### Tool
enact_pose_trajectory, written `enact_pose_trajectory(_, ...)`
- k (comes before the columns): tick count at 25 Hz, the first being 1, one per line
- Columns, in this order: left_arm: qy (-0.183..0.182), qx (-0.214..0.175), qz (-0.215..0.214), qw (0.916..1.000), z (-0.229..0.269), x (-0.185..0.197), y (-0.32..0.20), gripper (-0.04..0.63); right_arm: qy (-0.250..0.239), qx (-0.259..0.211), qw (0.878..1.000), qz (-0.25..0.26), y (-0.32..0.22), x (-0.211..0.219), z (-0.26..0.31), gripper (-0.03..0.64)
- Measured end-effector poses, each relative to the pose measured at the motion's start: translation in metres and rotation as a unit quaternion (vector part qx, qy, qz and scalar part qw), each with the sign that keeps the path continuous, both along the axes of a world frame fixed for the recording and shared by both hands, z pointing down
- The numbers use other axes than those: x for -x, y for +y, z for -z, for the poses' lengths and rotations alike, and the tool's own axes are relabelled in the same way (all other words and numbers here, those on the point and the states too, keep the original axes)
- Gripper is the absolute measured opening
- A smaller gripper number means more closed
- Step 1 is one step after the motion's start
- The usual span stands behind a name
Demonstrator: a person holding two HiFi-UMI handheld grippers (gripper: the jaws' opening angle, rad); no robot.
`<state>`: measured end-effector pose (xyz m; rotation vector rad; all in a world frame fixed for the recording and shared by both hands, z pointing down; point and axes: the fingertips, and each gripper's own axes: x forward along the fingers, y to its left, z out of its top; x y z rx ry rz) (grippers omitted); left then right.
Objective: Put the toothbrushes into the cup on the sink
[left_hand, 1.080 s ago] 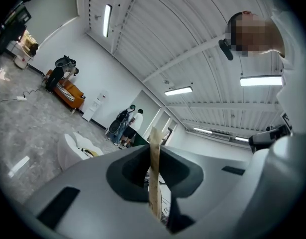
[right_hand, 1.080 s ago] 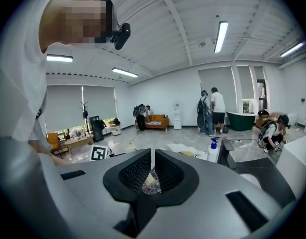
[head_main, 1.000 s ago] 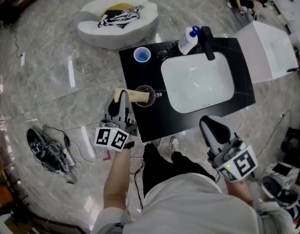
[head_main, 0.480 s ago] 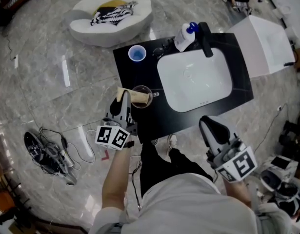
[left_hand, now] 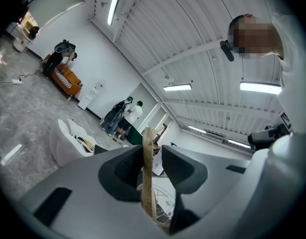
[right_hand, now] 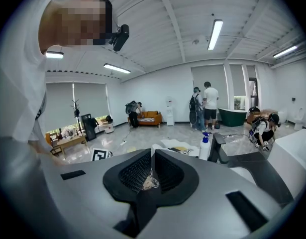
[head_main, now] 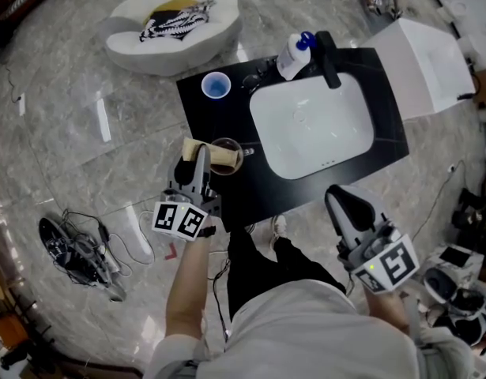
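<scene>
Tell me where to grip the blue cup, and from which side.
I'd take the blue cup by its rim from straight above, one jaw inside, one outside: it stands upright with its mouth open. Use the rim's left side, away from the bottle.

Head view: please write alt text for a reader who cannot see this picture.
Seen from above, the left gripper, its jaws just opened, has a wooden toothbrush between them, reaching over a glass cup on a black sink counter. The right gripper hangs empty near the counter's front edge.
</scene>
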<state>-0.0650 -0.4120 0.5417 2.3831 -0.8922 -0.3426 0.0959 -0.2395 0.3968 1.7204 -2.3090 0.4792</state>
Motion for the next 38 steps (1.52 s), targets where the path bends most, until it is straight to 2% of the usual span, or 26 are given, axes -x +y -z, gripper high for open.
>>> enact_pose_trajectory(2,-0.006,0.0,0.003,1.0,0.0,0.002,-0.001,0.131,-0.001,-0.002,1.0,0.001,0.0,0.0,0.001,0.049)
enact_pose_trajectory(13,-0.065,-0.014,0.042,0.9969,-0.002,0.023,-0.003,0.207,-0.019,-0.024,1.0,0.007,0.007,0.002,0.008,0.049)
enact_pose_trajectory(23,-0.114,-0.057,0.076,0.9889,0.027,0.041,0.026,0.206,-0.032,-0.056,0.997,0.041,0.018,0.004,0.018,0.049)
enact_pose_trajectory(30,-0.145,-0.086,0.116,0.9789,0.066,0.059,0.066,0.083,-0.043,-0.09,0.991,0.084,0.031,0.007,0.037,0.049)
enact_pose_trajectory(38,-0.176,-0.114,0.161,0.9644,0.105,0.082,0.114,0.011,-0.056,-0.13,0.981,0.133,0.042,0.009,0.058,0.049)
